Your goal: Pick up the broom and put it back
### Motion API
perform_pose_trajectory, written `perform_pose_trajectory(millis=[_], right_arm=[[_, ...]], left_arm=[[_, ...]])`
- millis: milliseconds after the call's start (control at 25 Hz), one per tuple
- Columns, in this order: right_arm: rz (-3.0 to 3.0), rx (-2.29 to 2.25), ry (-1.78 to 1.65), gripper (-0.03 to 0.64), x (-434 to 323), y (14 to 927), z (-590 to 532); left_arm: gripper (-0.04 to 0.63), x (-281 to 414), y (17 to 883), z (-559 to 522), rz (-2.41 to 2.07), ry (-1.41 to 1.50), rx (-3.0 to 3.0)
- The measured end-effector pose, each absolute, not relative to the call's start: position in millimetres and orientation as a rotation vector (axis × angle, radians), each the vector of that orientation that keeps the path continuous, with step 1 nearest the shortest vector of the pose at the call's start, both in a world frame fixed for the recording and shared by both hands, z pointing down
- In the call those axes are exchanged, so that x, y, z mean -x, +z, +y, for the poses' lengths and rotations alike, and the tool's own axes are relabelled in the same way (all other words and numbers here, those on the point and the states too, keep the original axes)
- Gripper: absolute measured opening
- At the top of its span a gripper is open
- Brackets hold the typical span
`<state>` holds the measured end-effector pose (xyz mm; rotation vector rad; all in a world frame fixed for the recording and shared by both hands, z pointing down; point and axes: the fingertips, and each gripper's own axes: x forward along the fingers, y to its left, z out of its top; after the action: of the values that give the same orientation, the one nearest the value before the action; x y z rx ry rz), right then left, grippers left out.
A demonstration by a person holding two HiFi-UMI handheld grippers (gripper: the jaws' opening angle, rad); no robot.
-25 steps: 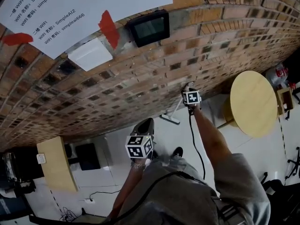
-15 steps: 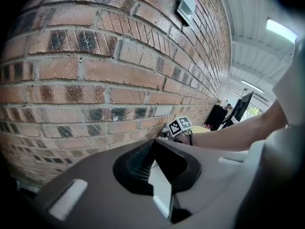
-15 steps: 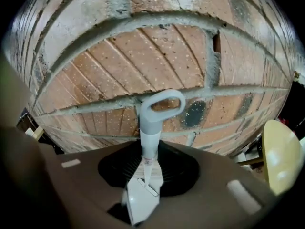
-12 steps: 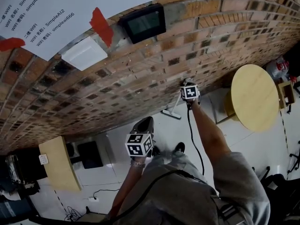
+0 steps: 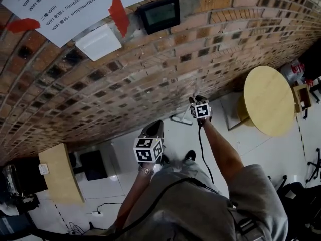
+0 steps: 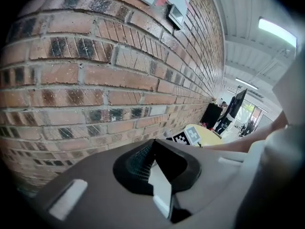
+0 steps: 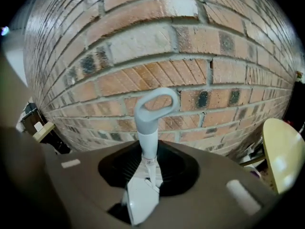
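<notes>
On the brown brick wall [image 5: 150,84] hangs the white paper sheet [image 5: 75,4], with the black screen box [image 5: 159,14] to its right and the white square plate [image 5: 99,41] just below it. Before the wall, the grey plastic broom [image 7: 147,137] stands between the jaws of the right gripper [image 5: 197,100], its head at the wall's foot. The left gripper [image 5: 153,130] is left of it, nearer the person. The round wooden table [image 5: 269,99] stands to the right.

Head view steeply down, gripper views near shared brick wall [image 5: 225,34]
</notes>
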<state>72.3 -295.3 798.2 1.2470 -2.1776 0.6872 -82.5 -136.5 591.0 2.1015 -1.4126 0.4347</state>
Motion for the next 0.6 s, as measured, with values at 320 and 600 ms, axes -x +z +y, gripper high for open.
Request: perform_pose_trajectory(millis=[320, 600], right_arm=[[-2.255, -1.159, 0.499, 0.098, -41, 744, -226], [-2.372, -1.173, 0.434, 0.098, -20, 650, -183]], left_arm=[[0.005, 84, 571, -127, -1.414, 0.434, -2.173], [0.005, 89, 553, -129, -1.430, 0.403, -2.213]])
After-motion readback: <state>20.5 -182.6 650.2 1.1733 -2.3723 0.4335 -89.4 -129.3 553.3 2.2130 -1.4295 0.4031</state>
